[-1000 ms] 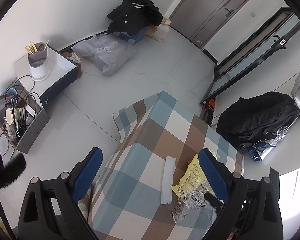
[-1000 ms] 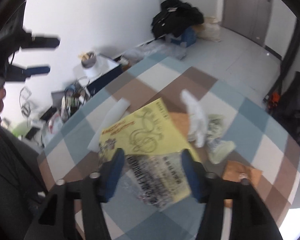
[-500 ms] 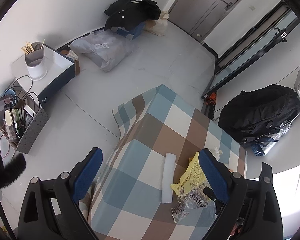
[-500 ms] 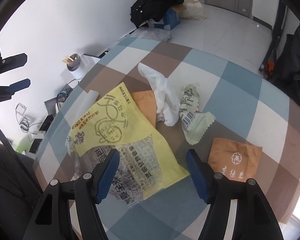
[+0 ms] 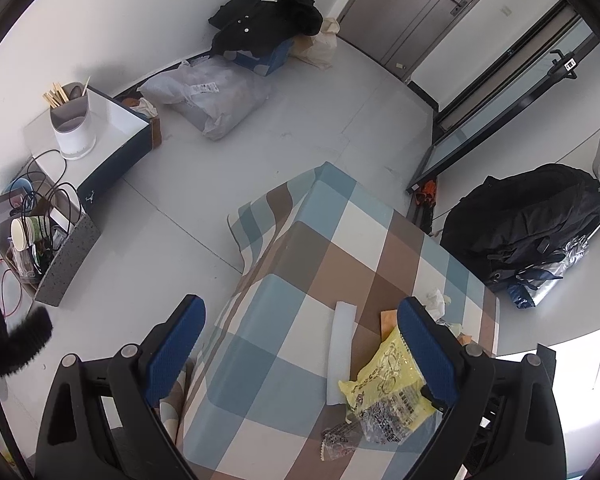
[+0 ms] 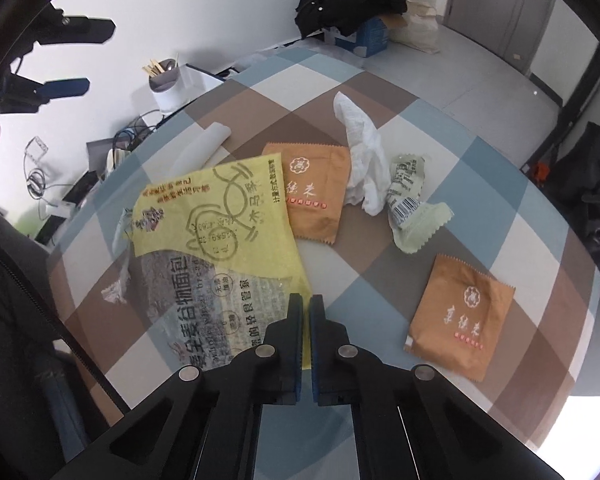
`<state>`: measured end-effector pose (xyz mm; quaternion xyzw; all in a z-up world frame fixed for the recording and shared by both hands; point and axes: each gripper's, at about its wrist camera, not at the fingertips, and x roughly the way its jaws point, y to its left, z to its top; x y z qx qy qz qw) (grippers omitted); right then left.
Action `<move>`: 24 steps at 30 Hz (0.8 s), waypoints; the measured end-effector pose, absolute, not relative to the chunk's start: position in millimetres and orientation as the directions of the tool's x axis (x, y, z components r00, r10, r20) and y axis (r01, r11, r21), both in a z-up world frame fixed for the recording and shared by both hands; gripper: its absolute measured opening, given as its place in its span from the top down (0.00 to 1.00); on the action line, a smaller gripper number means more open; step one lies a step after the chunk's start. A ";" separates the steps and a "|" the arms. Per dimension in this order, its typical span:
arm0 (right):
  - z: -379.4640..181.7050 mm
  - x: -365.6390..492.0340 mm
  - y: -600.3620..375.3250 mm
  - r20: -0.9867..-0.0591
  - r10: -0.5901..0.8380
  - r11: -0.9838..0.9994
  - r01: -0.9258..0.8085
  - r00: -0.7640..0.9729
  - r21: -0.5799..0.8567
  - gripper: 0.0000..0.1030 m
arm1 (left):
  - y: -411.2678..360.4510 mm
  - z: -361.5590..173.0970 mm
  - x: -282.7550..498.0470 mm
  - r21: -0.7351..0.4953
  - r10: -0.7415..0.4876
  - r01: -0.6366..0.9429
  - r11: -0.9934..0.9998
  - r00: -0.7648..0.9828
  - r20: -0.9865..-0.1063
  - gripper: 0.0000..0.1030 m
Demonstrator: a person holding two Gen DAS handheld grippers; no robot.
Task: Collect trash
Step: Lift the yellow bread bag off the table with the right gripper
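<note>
Trash lies on the checked tablecloth (image 6: 496, 184): a yellow and clear bread bag (image 6: 220, 216), two orange sachets (image 6: 316, 196) (image 6: 460, 316), a crumpled white tissue (image 6: 364, 164), a pale green wrapper (image 6: 412, 208) and a white paper strip (image 6: 204, 144). My right gripper (image 6: 306, 308) is shut, pinching the bread bag's near right edge between its blue pads. My left gripper (image 5: 302, 348) hangs open above the table's near left part, nothing between its fingers. From there the bread bag (image 5: 388, 384) and paper strip (image 5: 342, 352) lie by its right finger.
On the floor beyond the table are a dark box with a utensil holder (image 5: 72, 124), a grey crate of cables (image 5: 56, 256), a plastic bag (image 5: 216, 96), black clothes on a blue box (image 5: 264, 28) and a black backpack (image 5: 532, 216). A person's dark sleeve fills the right wrist view's left edge.
The right gripper's jaws went from wide open over the bread bag to shut on its near edge, and dropped slightly closer. The left gripper stayed open and nearly still.
</note>
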<state>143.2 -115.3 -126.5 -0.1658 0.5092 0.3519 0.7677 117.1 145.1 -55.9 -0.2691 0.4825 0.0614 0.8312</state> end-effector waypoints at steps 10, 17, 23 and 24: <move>-96.9 132.4 -156.9 -0.856 0.440 0.743 -0.645 0.273 0.176 0.98 | 132.7 -60.0 118.8 -0.365 -0.152 -0.355 0.860 0.505 -0.849 0.08; -116.2 120.4 -169.5 -0.910 0.344 0.735 -0.669 0.231 0.108 0.95 | 122.4 -63.9 121.1 -0.344 -0.151 -0.348 0.872 0.477 -0.866 0.08; -115.0 117.1 -155.7 -0.877 0.400 0.691 -0.717 0.266 0.097 0.33 | 117.0 -61.3 121.9 -0.337 -0.147 -0.335 0.880 0.482 -0.864 0.08; -114.4 117.2 -146.5 -0.871 0.412 0.672 -0.734 0.266 0.094 0.30 | 117.7 -61.2 122.2 -0.334 -0.143 -0.335 0.881 0.484 -0.863 0.08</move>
